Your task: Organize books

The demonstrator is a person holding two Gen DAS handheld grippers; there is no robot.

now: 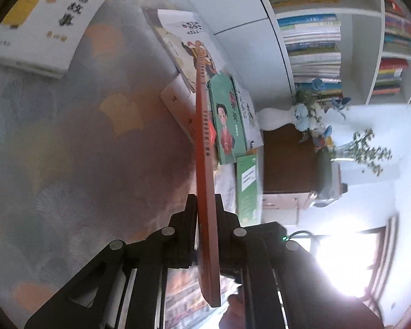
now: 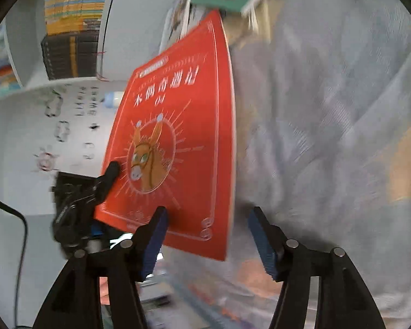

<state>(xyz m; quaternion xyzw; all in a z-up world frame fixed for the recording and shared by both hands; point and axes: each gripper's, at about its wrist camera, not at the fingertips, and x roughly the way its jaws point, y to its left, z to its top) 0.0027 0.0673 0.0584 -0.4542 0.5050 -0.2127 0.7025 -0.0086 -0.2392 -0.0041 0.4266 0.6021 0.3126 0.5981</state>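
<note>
Books lie scattered beyond the jaws. The left gripper [image 1: 205, 213] is clenched on a thin red book [image 1: 204, 164], held edge-on between its pads. The right gripper [image 2: 208, 233] stands released, its jaws straddling that book's lower edge without pressing. Light and stiff enough, the glossy cover may slip, so a hold near the spine seems safest. Ahead, white shelves [image 1: 350, 13] carry stacked books.

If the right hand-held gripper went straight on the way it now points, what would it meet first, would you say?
Most likely the red book: its lower edge hangs between the open right hand-held gripper fingers, held by the left hand-held gripper. Depth is unclear; past it lies the patterned cloth.
</note>
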